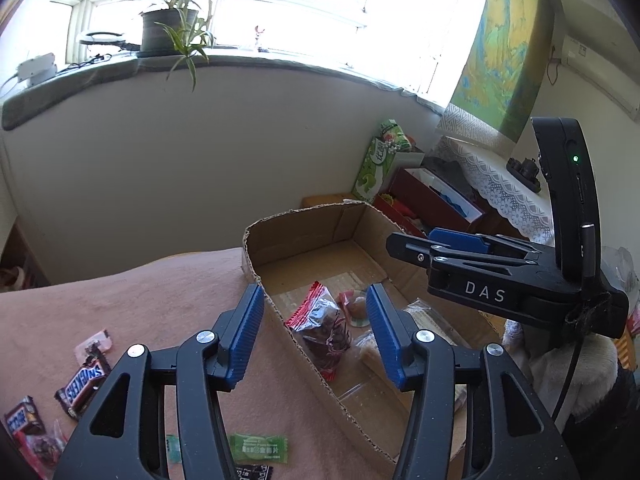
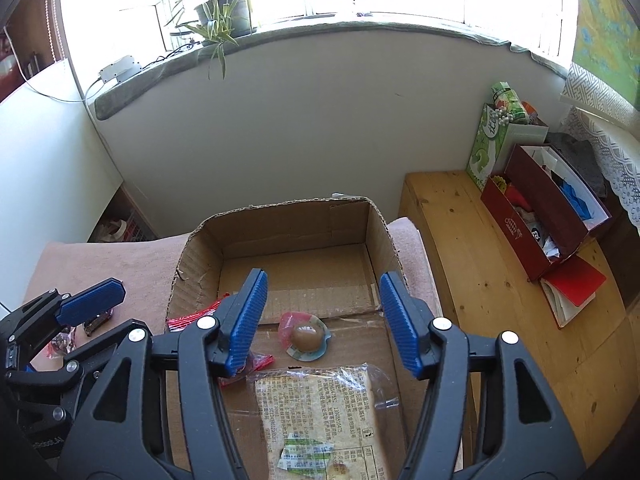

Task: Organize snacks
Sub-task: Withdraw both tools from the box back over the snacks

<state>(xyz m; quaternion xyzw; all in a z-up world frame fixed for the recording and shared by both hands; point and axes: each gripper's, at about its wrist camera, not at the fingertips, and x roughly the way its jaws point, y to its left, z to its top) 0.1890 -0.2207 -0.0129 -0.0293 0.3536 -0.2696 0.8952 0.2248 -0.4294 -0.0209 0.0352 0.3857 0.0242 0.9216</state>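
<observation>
A brown cardboard box (image 1: 300, 216) stands open on a pink cloth (image 1: 120, 308). My left gripper (image 1: 315, 294) hovers open over the box's left wall, above a red-and-clear snack bag (image 1: 324, 328) that lies inside. My right gripper (image 2: 323, 277) is open too, with nothing between its pads. It hangs over the box (image 2: 280, 205), above a jelly cup (image 2: 306, 337) and a clear bread packet (image 2: 320, 408). A Snickers bar (image 1: 84, 384), a green sachet (image 1: 260, 448) and a dark red packet (image 1: 24, 420) lie loose on the cloth, left of the box.
A wooden bench (image 2: 480, 280) stands right of the box, bearing a red box of oddments (image 2: 548, 216) and a green carton (image 2: 492, 136). A white wall and a windowsill with a potted plant (image 2: 224, 12) rise behind. The right gripper's body (image 1: 500, 280) hangs over the box's right side.
</observation>
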